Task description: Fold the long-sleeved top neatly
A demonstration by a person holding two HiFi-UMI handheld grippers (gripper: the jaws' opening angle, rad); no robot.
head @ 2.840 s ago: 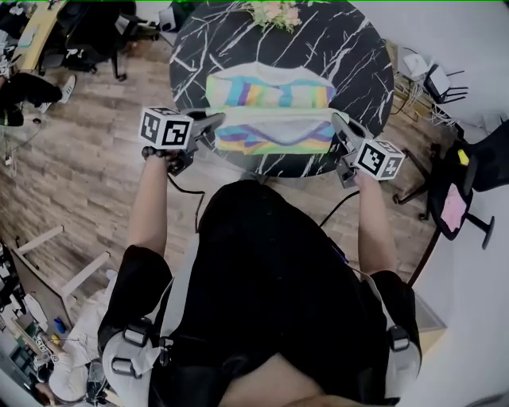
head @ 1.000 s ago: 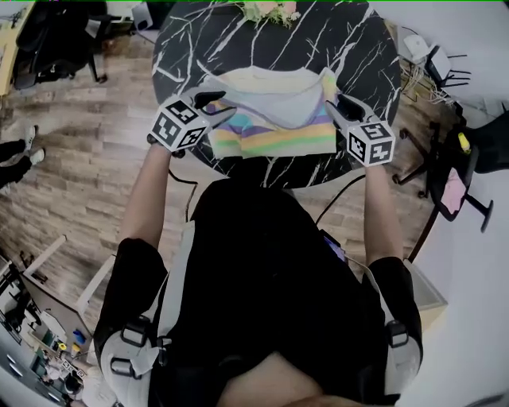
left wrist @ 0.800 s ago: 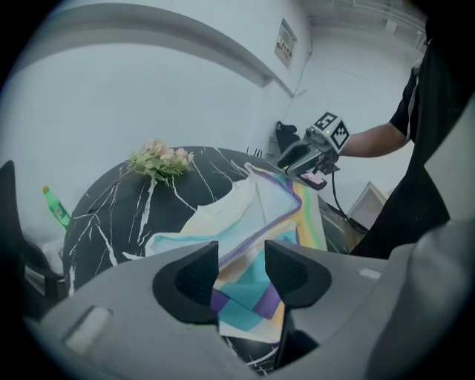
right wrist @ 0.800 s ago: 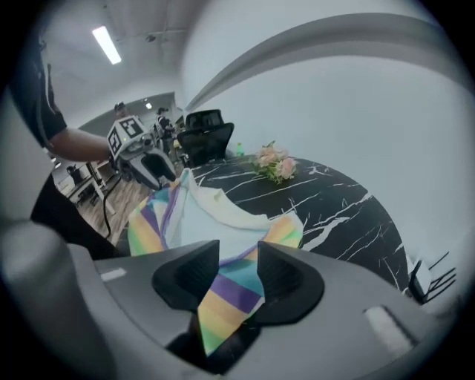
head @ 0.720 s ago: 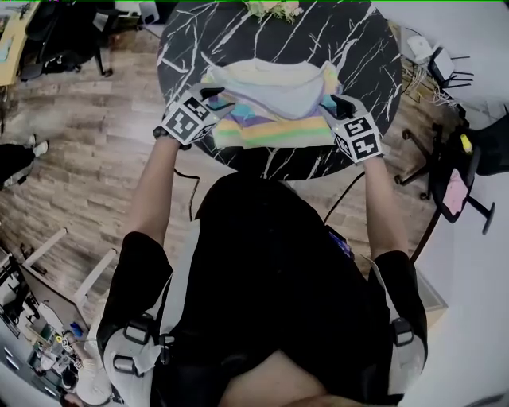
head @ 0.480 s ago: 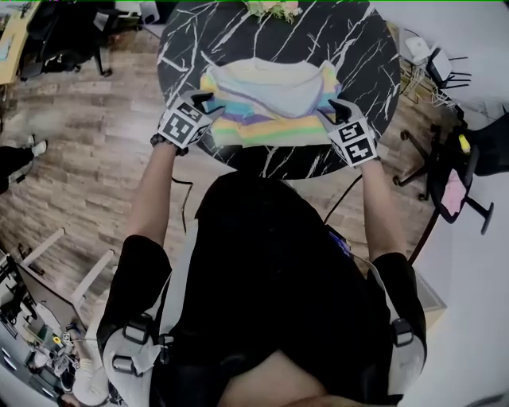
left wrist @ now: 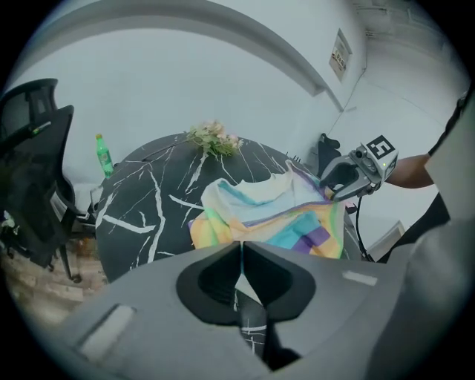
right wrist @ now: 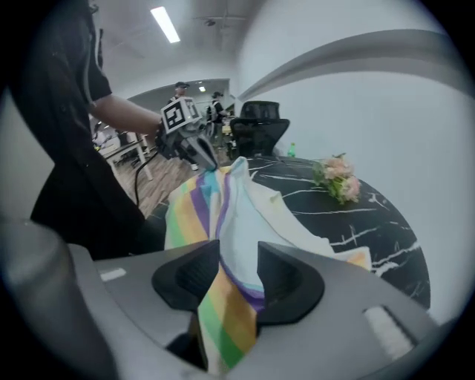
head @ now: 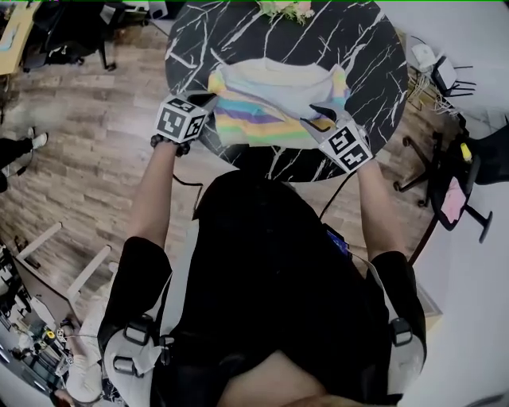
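The striped long-sleeved top lay partly folded on the round black marble table, on the half towards the person, its hem close to the table's 6 o'clock rim. A bunch of flowers sat at the table's 12 o'clock edge, well apart from the cloth.

The left gripper was at the top's 9 o'clock edge. Its jaws had just been closing and now stood pressed together. In its own view the yellow edge of the cloth met the tips and almost nothing showed between them, but the right gripper view showed the fabric drawn up in a peak to those tips, so it probably held a thin pinch of the edge. The right gripper was at the top's 4 o'clock corner, clamped on a thick striped fold that filled the gap between its jaws.

The left hold looked the weaker one. So shallow a bite could slip free once the cloth took tension, or catch only the upper layer and peel the fold apart. The two grips were also uneven, thin at one side and bulky at the other, so lifting both together might skew the crease. With the hem so near the rim, any slack could slide off at 6 o'clock. A long sweep towards 12 o'clock risked brushing the flowers.
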